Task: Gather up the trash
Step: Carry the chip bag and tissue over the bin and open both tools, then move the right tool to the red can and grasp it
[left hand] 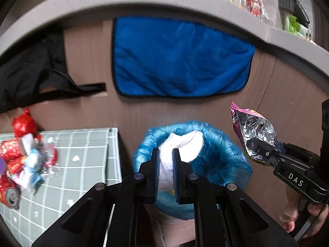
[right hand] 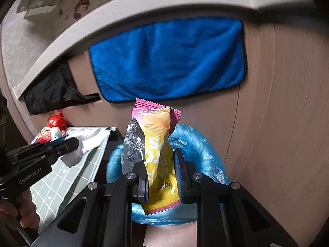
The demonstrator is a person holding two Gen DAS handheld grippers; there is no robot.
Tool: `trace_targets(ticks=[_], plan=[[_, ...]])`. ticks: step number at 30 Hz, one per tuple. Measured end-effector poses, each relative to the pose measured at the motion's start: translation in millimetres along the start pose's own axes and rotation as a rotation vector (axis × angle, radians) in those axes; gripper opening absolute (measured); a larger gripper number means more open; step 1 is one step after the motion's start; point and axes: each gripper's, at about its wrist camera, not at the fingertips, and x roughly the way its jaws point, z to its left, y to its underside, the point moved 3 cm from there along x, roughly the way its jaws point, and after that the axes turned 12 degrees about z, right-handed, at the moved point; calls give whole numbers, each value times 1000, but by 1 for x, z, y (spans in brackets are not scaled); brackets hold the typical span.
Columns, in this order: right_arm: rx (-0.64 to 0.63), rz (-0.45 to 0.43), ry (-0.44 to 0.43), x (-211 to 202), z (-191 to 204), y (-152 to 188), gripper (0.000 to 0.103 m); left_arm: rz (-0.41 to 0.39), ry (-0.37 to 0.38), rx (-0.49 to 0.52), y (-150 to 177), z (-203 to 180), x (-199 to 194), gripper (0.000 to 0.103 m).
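My left gripper [left hand: 166, 154] is shut on a crumpled white tissue [left hand: 181, 146] and holds it over the bin lined with a blue plastic bag [left hand: 224, 158]. My right gripper [right hand: 160, 160] is shut on a yellow and pink chip bag [right hand: 158, 144], also above the blue-lined bin [right hand: 201, 150]. The chip bag shows in the left wrist view [left hand: 253, 131] at the right, with the right gripper [left hand: 265, 148] behind it. The left gripper [right hand: 61, 144] with the tissue [right hand: 86, 142] shows at the left of the right wrist view.
A small table with a green grid cloth [left hand: 82, 164] stands left of the bin, with red wrappers, a can [left hand: 10, 195] and other trash [left hand: 30, 160] on it. A blue towel [left hand: 178, 57] hangs on the cabinet front behind. Black cloth [left hand: 30, 76] hangs at left.
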Motion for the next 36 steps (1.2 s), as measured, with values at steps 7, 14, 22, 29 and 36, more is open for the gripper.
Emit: trace_targets(ticks=[7,14,22,29,36], plan=[[31,71,-2,40,-16,1,18,63,6,14,-4,-4,43,12],[35,133,-1,73,-20,3,18,118,24,10,-7,2,75,12],[66,153,-68,89,-25,0,25,157,105,-16,-8,12,93,57],[56,142,-69,79,-18,-1,57,41,56,-55,-11,33,68,72],[-18,74,-61,51,17,-7,56,35,-8,-58,8,79,17,72]])
